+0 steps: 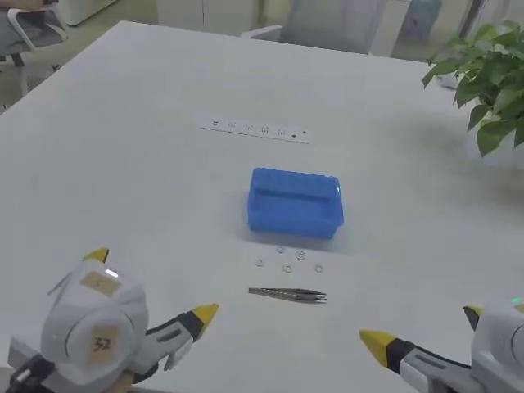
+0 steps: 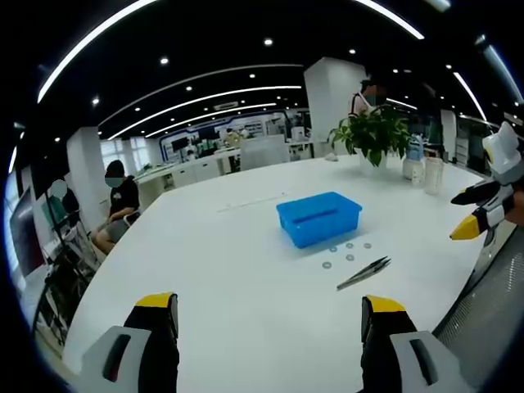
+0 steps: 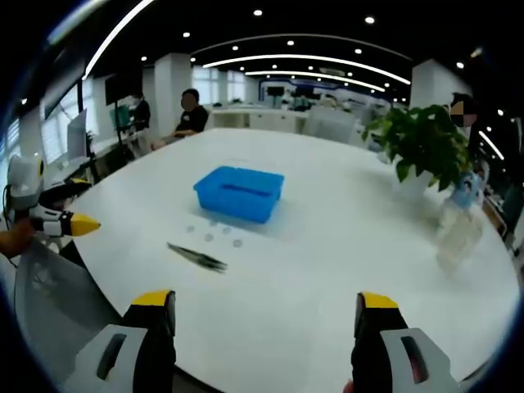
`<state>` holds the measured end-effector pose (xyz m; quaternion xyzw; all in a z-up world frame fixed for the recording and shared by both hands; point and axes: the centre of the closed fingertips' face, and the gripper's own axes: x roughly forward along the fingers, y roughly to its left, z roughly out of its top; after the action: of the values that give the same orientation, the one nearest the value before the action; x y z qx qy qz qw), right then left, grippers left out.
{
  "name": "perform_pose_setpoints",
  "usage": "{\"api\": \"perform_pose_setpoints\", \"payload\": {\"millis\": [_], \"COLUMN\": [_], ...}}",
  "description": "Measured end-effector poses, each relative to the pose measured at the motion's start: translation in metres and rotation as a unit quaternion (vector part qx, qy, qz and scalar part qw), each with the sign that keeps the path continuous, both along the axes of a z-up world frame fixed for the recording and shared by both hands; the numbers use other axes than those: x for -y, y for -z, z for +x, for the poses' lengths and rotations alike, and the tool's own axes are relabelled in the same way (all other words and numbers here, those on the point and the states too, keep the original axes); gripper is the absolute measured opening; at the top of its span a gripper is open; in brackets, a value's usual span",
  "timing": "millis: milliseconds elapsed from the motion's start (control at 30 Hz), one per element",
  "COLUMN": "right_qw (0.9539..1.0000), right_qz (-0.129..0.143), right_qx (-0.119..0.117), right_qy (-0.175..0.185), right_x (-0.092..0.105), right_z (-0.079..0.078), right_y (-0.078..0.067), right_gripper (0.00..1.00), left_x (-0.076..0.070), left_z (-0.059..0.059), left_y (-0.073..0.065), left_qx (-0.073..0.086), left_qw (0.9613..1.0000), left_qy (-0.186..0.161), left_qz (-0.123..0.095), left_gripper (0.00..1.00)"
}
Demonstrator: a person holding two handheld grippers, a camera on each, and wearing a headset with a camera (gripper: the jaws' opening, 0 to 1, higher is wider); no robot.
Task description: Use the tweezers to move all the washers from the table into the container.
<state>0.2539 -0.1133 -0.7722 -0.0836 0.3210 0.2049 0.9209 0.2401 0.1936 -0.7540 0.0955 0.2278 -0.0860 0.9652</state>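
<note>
A blue container (image 1: 295, 203) stands mid-table. Several small washers (image 1: 287, 268) lie just in front of it, and metal tweezers (image 1: 288, 294) lie flat a little nearer to me. My left gripper (image 1: 151, 284) hovers open at the lower left, holding nothing. At the lower right my right gripper (image 1: 424, 327) is open too, with nothing in it. In the left gripper view, its gripper (image 2: 268, 304) faces the container (image 2: 319, 218), washers (image 2: 348, 250) and tweezers (image 2: 363, 273). In the right gripper view, its gripper (image 3: 264, 300) faces the container (image 3: 239, 192), washers (image 3: 214, 236) and tweezers (image 3: 196, 257).
A white power strip (image 1: 255, 129) lies beyond the container. A potted plant (image 1: 487, 74) stands at the table's far right, with clear bottles (image 3: 454, 229) near it. An office chair (image 1: 24, 33) and seated people (image 2: 121, 205) are off the table's left side.
</note>
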Motion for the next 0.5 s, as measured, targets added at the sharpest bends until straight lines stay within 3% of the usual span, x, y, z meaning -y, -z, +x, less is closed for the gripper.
{"api": "perform_pose_setpoints", "payload": {"millis": [500], "right_qw": [1.0], "right_qz": [0.0], "right_qx": [0.003], "right_qy": [0.001], "right_x": [0.0011], "right_z": [0.0008], "right_y": [-0.0004], "right_gripper": [0.89], "left_x": [-0.0002], "left_z": [0.0001], "left_y": [0.001], "left_qx": [-0.003], "left_qw": [1.0], "left_qy": [0.001], "left_qz": [0.002], "left_gripper": [0.95]}}
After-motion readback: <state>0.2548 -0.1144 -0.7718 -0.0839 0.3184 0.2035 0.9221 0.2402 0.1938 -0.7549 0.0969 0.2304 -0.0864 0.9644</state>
